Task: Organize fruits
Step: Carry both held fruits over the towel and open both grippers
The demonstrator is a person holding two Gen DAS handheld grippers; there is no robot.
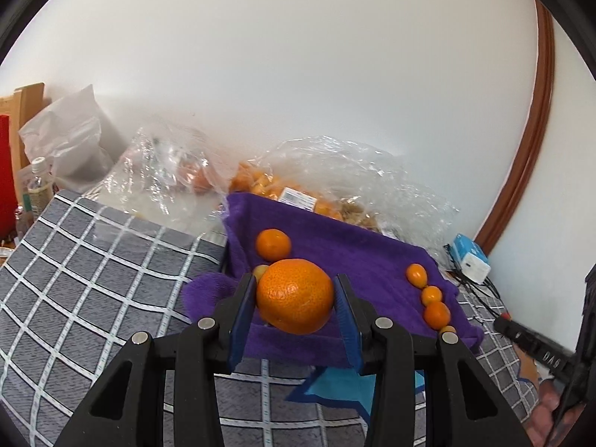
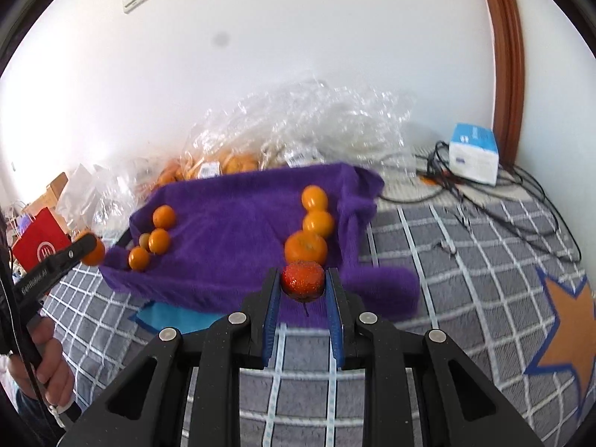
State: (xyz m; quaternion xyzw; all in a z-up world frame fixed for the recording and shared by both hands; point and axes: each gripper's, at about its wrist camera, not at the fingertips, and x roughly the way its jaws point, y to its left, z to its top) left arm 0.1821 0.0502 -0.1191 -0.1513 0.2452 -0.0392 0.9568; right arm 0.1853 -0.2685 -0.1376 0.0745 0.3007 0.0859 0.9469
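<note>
— Left wrist view: what have I got?
— My left gripper (image 1: 296, 294) is clenched on a large orange (image 1: 294, 296), held over the near left part of the purple towel (image 1: 357, 257).
— And my right?
— My right gripper (image 2: 302, 285) grasps a small reddish fruit (image 2: 302, 280) at the towel's near edge, just beside a row of 3 mandarins (image 2: 306, 247) on the right. 4 more fruits (image 2: 159, 240) lie on the left.

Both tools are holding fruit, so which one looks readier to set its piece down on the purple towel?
Probably the right tool: its small red fruit hangs at the near end of the orange row on the purple towel. The left tool holds its orange higher.
</note>
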